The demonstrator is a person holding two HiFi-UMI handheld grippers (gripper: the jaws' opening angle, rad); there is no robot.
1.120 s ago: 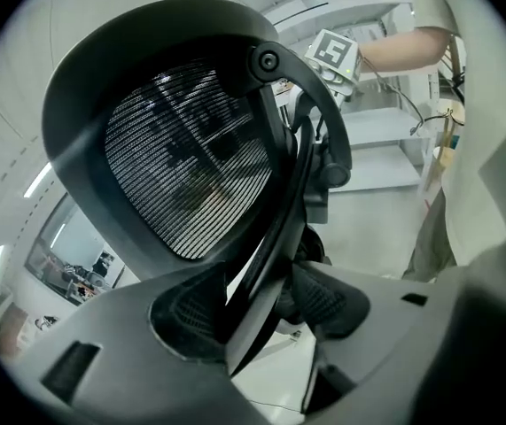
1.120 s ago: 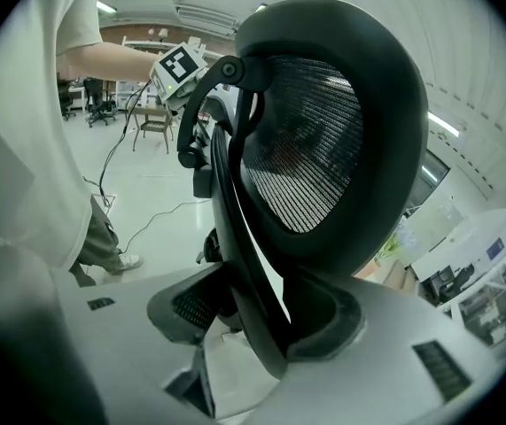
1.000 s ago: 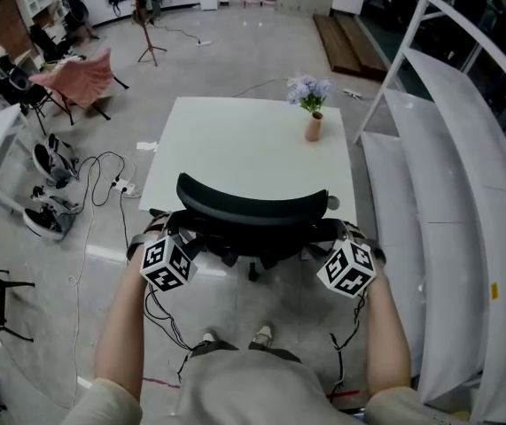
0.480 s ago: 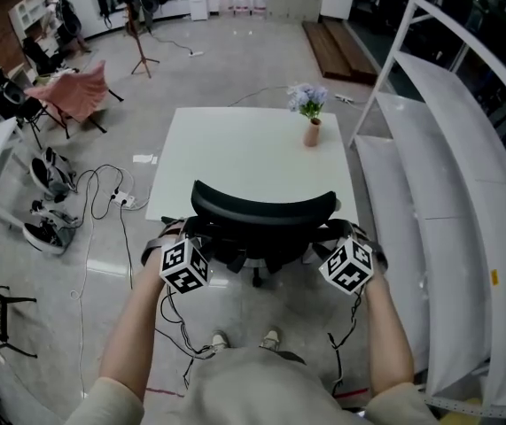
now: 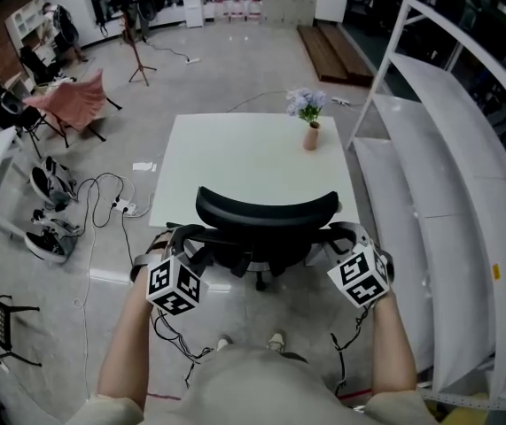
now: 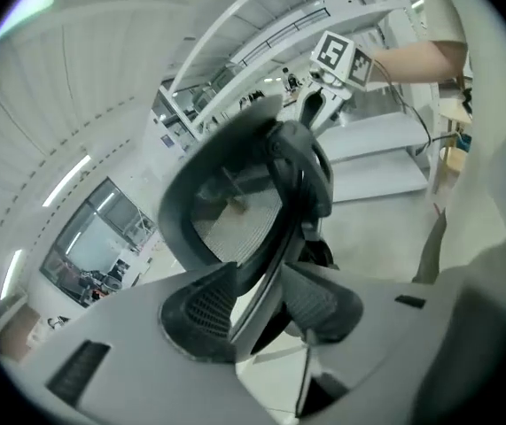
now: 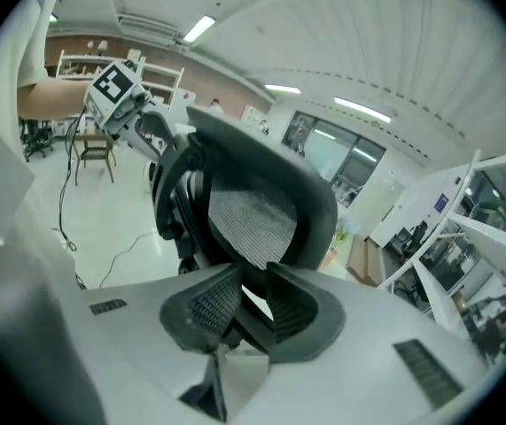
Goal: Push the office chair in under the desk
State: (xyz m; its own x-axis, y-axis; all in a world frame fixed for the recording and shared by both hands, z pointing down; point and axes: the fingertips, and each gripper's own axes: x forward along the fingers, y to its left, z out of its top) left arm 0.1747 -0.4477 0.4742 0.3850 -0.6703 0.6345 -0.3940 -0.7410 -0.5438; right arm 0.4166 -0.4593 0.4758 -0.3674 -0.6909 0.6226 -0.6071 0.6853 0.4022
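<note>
The black office chair (image 5: 266, 211) stands at the near edge of the white desk (image 5: 253, 153), its backrest toward me. My left gripper (image 5: 189, 240) is at the chair's left side and my right gripper (image 5: 341, 237) at its right side. In the left gripper view the backrest's edge (image 6: 235, 211) runs between the left gripper (image 6: 257, 299) pads, and its jaws are closing on it. In the right gripper view the right gripper (image 7: 248, 295) is likewise closing, with the chair's frame (image 7: 253, 220) between its pads. The seat is hidden under the backrest.
A vase of flowers (image 5: 311, 131) stands on the desk's far right corner. White shelving (image 5: 447, 193) runs along the right, close to the desk. Cables with a power strip (image 5: 120, 206) and shoes (image 5: 49, 228) lie on the floor to the left.
Both grippers have drawn slightly back toward me along the chair's sides. The chair sits a little nearer the desk than a second ago.
</note>
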